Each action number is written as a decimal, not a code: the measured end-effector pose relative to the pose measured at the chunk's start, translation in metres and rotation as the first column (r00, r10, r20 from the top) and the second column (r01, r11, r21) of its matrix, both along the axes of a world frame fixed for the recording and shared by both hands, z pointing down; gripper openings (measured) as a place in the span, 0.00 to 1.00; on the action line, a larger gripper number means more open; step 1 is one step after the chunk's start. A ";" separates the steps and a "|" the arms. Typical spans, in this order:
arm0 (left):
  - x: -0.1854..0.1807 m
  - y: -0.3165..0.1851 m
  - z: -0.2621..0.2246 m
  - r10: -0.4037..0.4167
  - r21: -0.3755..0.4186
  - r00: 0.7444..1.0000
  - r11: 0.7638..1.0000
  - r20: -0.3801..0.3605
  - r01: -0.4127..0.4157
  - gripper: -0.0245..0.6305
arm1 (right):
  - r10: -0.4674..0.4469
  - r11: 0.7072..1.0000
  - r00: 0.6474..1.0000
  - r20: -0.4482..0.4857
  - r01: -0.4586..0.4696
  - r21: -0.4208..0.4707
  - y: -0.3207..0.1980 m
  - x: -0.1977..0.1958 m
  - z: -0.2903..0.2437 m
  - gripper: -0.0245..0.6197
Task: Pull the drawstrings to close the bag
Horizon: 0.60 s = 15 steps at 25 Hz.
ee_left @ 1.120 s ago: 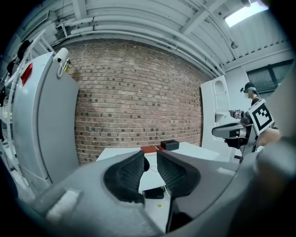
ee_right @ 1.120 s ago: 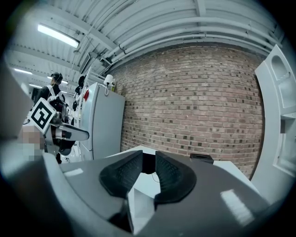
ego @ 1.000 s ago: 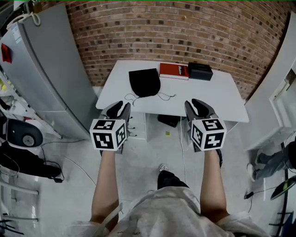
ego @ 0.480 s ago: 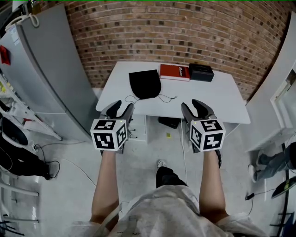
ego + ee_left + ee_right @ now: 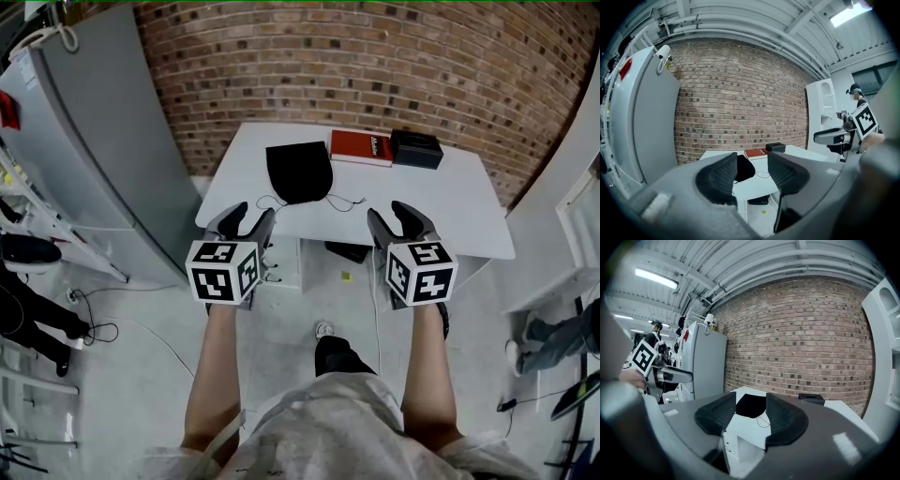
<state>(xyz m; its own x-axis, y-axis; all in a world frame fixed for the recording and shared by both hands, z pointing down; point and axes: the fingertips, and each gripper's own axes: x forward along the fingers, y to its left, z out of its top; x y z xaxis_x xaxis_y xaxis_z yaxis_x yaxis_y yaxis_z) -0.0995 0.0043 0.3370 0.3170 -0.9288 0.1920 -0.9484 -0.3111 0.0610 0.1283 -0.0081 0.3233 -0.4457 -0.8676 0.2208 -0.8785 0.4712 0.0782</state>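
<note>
A black drawstring bag [image 5: 299, 171] lies flat on the white table [image 5: 450, 206], its thin cords [image 5: 343, 201] trailing toward the table's front edge. Both grippers hover short of that edge, well apart from the bag. My left gripper [image 5: 249, 223] is to the bag's lower left and my right gripper [image 5: 398, 220] to its lower right. The jaws of both are opening, with nothing between them. In the left gripper view, the bag [image 5: 744, 169] shows far off beyond the left gripper [image 5: 752, 159]. The right gripper view likewise frames the bag [image 5: 751, 408] beyond the right gripper [image 5: 751, 398].
A red book [image 5: 361, 146] and a black box [image 5: 416, 148] lie at the table's back edge by the brick wall. A tall grey cabinet [image 5: 94, 141] stands to the left. A white drawer unit [image 5: 281, 262] and a dark object [image 5: 345, 250] sit under the table.
Both grippers' jaws have spread wider apart. The grippers have held their place in front of the table. The dark figure at the far left has shifted.
</note>
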 end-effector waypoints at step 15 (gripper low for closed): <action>-0.003 -0.092 0.020 -0.012 -0.035 1.000 0.999 0.028 0.013 0.36 | -0.039 0.999 0.999 0.002 0.039 -0.020 -0.099 -0.008 0.016 0.36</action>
